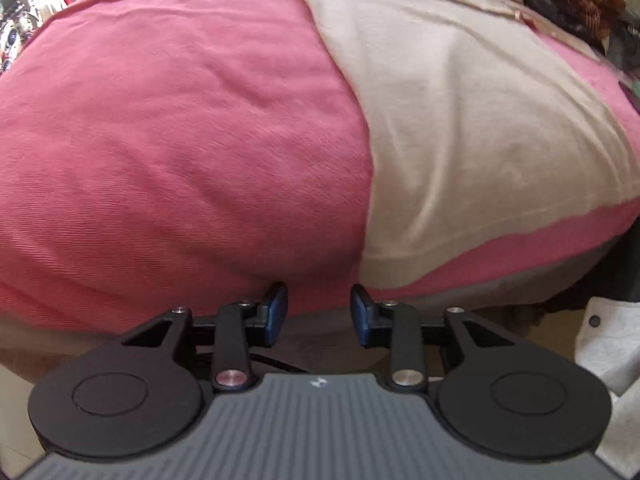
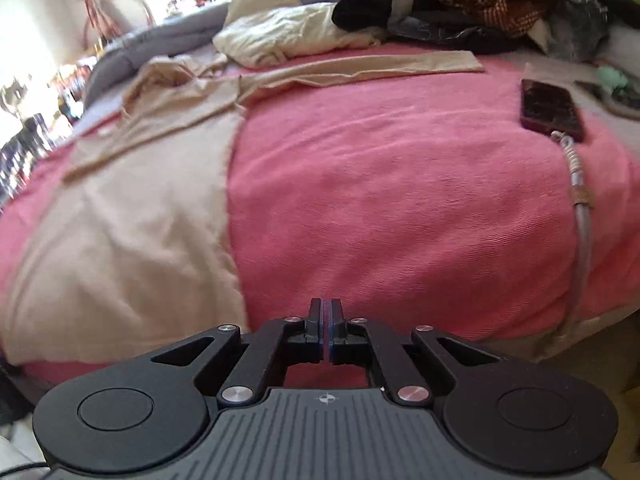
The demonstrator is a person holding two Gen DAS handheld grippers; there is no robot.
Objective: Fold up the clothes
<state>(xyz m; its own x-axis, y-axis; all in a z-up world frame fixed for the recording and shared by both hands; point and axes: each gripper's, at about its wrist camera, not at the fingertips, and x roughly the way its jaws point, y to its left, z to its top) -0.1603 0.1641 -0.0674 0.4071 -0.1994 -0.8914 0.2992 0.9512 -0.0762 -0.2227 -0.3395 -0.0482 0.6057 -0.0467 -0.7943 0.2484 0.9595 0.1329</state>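
A beige long-sleeved top [image 1: 480, 128] lies flat on a pink blanket [image 1: 180, 140], its hem toward me at the near edge of the bed. In the right wrist view the top [image 2: 120, 232] lies to the left, with one sleeve [image 2: 380, 66] stretched to the right at the far end. My left gripper [image 1: 319, 312] is open and empty, just short of the bed edge, left of the top's hem corner. My right gripper [image 2: 325, 332] is shut with nothing between its fingers, above the near edge of the pink blanket [image 2: 400, 200], right of the top.
A dark phone [image 2: 550, 110] with a white cable [image 2: 580, 220] lies on the blanket's right side. A cream garment [image 2: 288, 38] and a heap of dark and checked clothes [image 2: 480, 0] lie at the far end. A white garment [image 1: 612, 348] hangs at lower right.
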